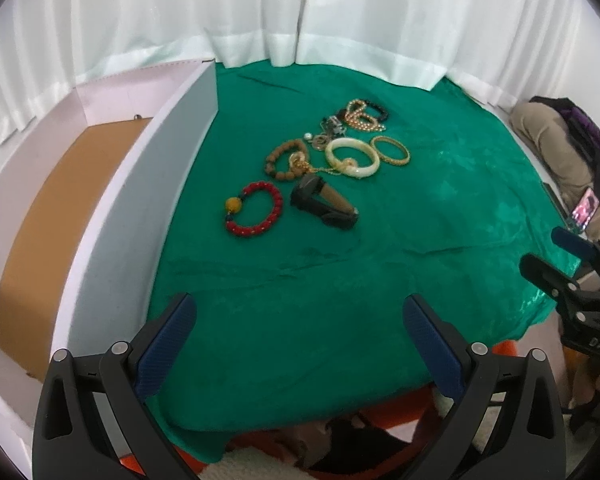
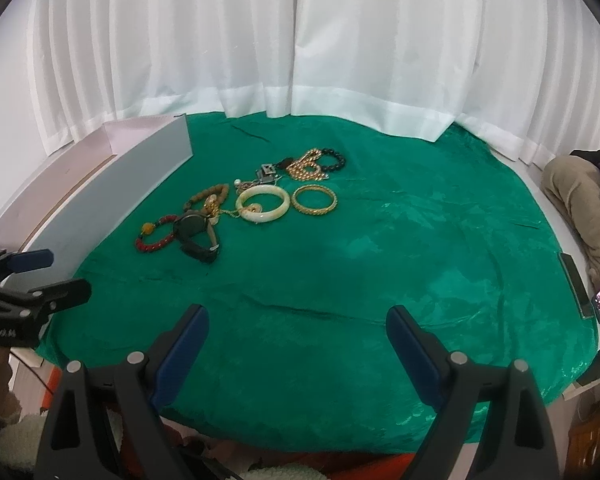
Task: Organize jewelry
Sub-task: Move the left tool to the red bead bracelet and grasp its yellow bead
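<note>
A: Which container lies by the left gripper (image 1: 298,322), and what does it hold?

B: A white box (image 1: 140,184), just to that claw's left on the green cloth (image 1: 380,240). Its brown floor shows bare; the near end is cut off by the frame.

A: And the jewelry?

B: Ahead of both claws: red bead bracelet (image 1: 254,209), watch (image 1: 324,204), cream bangle (image 1: 352,157), gold bangle (image 2: 314,199). The tangle behind them is hard to make out.

A: The claws?

B: Both spread wide, empty. The right gripper (image 2: 298,338) hovers over the cloth's near edge.
</note>
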